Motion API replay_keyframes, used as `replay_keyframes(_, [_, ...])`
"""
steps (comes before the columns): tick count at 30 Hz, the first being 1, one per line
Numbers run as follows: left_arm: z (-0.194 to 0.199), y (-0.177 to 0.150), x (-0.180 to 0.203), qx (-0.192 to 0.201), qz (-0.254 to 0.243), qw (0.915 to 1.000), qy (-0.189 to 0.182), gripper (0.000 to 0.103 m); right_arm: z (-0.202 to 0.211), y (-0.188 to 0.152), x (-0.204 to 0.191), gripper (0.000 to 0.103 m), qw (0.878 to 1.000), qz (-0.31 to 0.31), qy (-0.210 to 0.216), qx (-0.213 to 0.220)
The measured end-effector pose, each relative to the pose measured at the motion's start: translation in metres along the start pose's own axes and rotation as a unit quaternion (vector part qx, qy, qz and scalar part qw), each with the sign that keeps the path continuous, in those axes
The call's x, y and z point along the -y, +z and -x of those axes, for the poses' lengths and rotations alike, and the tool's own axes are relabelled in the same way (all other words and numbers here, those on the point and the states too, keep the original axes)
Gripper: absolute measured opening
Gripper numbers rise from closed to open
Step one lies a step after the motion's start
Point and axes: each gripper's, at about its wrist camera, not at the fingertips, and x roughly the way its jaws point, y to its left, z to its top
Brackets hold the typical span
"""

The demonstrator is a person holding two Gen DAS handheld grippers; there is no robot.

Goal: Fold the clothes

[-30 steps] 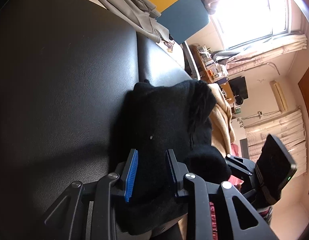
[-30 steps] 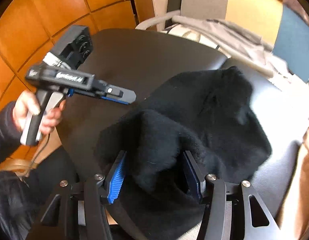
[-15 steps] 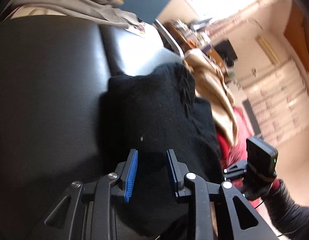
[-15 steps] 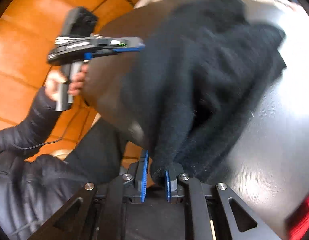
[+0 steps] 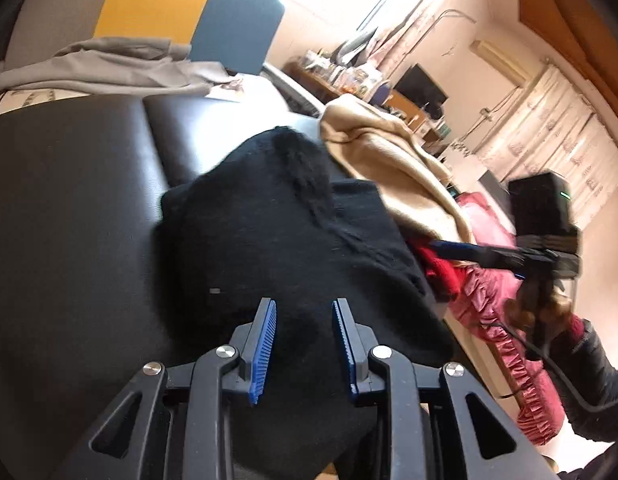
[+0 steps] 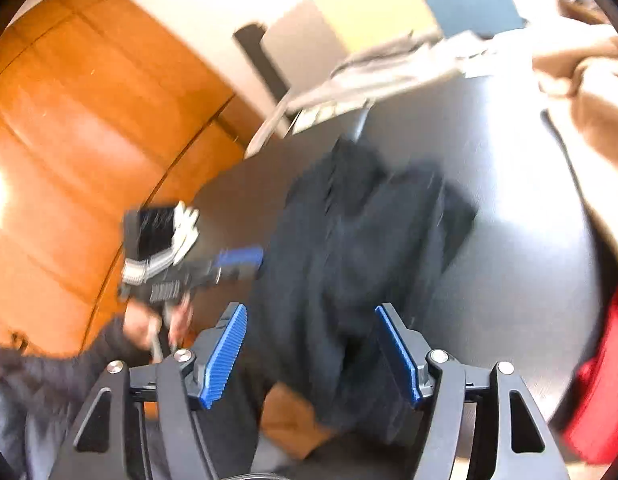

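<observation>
A black knit garment [image 5: 277, 240] lies bunched on the dark leather table [image 5: 69, 200], its near edge hanging over the table's edge. My left gripper [image 5: 303, 340] hovers over its near part with jaws partly open; black cloth lies between the blue pads, which do not press it. In the right wrist view the garment [image 6: 361, 248] is blurred. My right gripper [image 6: 309, 352] is wide open just above its near edge, holding nothing. The left gripper also shows there [image 6: 237, 260], and the right gripper in the left wrist view [image 5: 469, 250].
A grey garment [image 5: 109, 68] lies at the table's far end by a yellow and blue chair back [image 5: 189, 8]. A tan garment [image 5: 389, 160] and red clothes [image 5: 489, 272] lie to the right. An orange wooden wall [image 6: 69, 140] stands on the left.
My right gripper, shut on the garment's edge half a second ago, has opened wide and let it go. The left gripper stays over the cloth, jaws slightly wider.
</observation>
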Motion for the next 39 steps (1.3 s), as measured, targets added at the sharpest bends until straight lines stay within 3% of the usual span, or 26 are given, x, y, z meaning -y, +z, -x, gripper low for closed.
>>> replay_keyframes(4, [0.002, -0.010, 0.011, 0.015, -0.028, 0.9995, -0.003, 0.028, -0.027, 0.019, 0.016, 0.056, 1.000, -0.023, -0.021, -0.001])
replay_keyframes(9, [-0.006, -0.012, 0.019, 0.015, -0.041, 0.9987, -0.024, 0.028, -0.055, 0.034, 0.028, 0.051, 0.999, -0.050, -0.019, 0.004])
replay_keyframes(14, [-0.017, -0.013, 0.023, 0.000, -0.064, 0.9978, -0.013, 0.028, -0.076, 0.044, 0.025, 0.052, 0.997, -0.067, -0.023, -0.014])
replay_keyframes(19, [-0.024, -0.015, 0.013, -0.007, -0.046, 0.9985, -0.029, 0.029, -0.062, 0.030, 0.032, 0.058, 0.995, -0.097, -0.035, -0.010])
replay_keyframes(24, [-0.025, -0.016, 0.011, -0.008, -0.042, 0.9986, -0.033, 0.029, -0.059, 0.017, 0.051, 0.059, 0.990, -0.139, -0.018, 0.021])
replay_keyframes(27, [-0.025, -0.017, 0.012, -0.009, -0.044, 0.9985, -0.030, 0.029, -0.067, 0.028, 0.048, 0.060, 0.990, -0.133, 0.002, 0.042])
replay_keyframes(30, [-0.025, -0.017, 0.011, -0.010, -0.044, 0.9986, -0.028, 0.029, -0.084, 0.041, 0.038, 0.060, 0.994, -0.104, -0.019, 0.036])
replay_keyframes(31, [-0.025, -0.017, 0.012, -0.010, -0.045, 0.9986, -0.027, 0.029, -0.084, 0.044, 0.030, 0.050, 0.995, -0.087, -0.037, 0.031])
replay_keyframes(32, [-0.025, -0.017, 0.012, -0.010, -0.048, 0.9985, -0.026, 0.029, -0.085, 0.047, 0.023, 0.027, 0.996, -0.071, -0.056, 0.027])
replay_keyframes(33, [-0.025, -0.018, 0.013, -0.011, -0.050, 0.9984, -0.024, 0.029, -0.085, 0.050, 0.015, 0.022, 0.996, -0.054, -0.075, 0.022])
replay_keyframes(37, [-0.011, -0.019, 0.011, 0.006, -0.037, 0.9986, -0.039, 0.029, -0.052, 0.049, -0.009, 0.018, 0.992, -0.005, -0.118, 0.054])
replay_keyframes(39, [-0.003, -0.017, 0.001, 0.015, -0.013, 0.9991, -0.038, 0.030, -0.043, 0.037, 0.007, 0.018, 0.988, -0.027, -0.139, 0.052])
